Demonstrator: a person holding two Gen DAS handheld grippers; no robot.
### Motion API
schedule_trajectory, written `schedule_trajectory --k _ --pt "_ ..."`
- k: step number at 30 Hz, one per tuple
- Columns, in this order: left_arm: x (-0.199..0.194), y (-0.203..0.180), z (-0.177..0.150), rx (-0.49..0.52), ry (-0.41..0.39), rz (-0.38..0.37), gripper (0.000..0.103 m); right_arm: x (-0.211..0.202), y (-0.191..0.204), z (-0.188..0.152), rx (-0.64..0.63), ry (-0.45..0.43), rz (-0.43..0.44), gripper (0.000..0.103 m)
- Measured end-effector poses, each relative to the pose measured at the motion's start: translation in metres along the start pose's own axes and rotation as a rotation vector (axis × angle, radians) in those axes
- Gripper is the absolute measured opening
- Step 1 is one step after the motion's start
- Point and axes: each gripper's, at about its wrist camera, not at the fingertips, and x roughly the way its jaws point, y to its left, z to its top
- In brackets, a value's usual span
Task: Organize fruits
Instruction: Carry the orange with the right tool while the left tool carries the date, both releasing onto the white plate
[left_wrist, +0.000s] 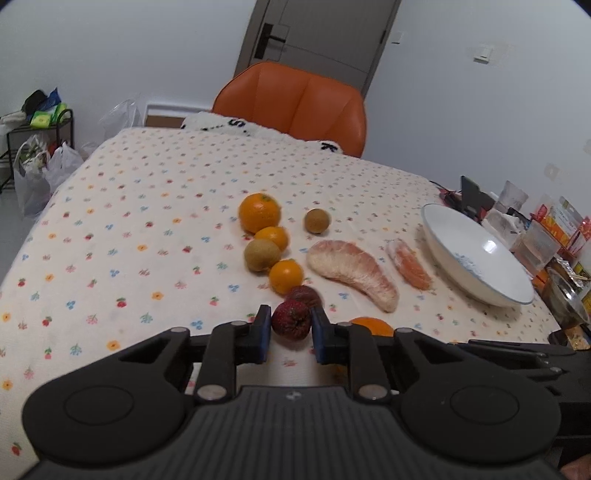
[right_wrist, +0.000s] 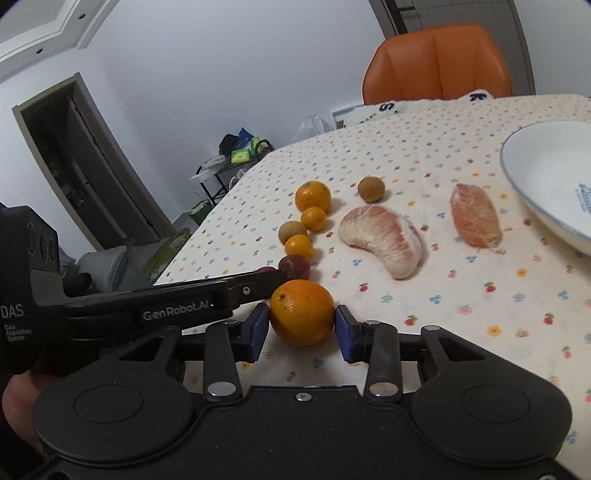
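Observation:
A row of fruits runs across the flowered tablecloth: a large orange (left_wrist: 259, 212), small oranges, a brown fruit (left_wrist: 262, 254) and a dark red fruit (left_wrist: 304, 297). At its near end my left gripper (left_wrist: 291, 332) is shut on another dark red fruit (left_wrist: 291, 319), which rests on the cloth. Just right of it, my right gripper (right_wrist: 301, 328) is shut on an orange (right_wrist: 302, 312), also low on the cloth. Beside the row lie a peeled pomelo segment (right_wrist: 384, 240), an orange-fleshed citrus piece (right_wrist: 476, 221) and a lone brown fruit (right_wrist: 371, 189).
A white bowl (left_wrist: 443, 236) with nothing in it stands at the right, with boxes and jars (left_wrist: 546, 236) crowded behind it along the table's right edge. An orange chair (left_wrist: 295, 107) stands at the far side. Bare cloth stretches to the left of the row.

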Motion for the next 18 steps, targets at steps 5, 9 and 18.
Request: schedule_trajectory --k 5,9,18 --pt "0.000 -0.019 0.006 0.024 -0.010 -0.022 0.021 -0.020 -0.014 0.002 0.019 -0.038 -0.036 0.037" --pt "0.004 -0.041 0.011 0.049 -0.019 -0.052 0.021 -0.041 -0.029 0.004 0.034 -0.070 -0.074 0.037" --pt "0.021 -0.087 0.023 0.090 -0.025 -0.125 0.021 -0.081 -0.064 0.009 0.072 -0.121 -0.159 0.037"
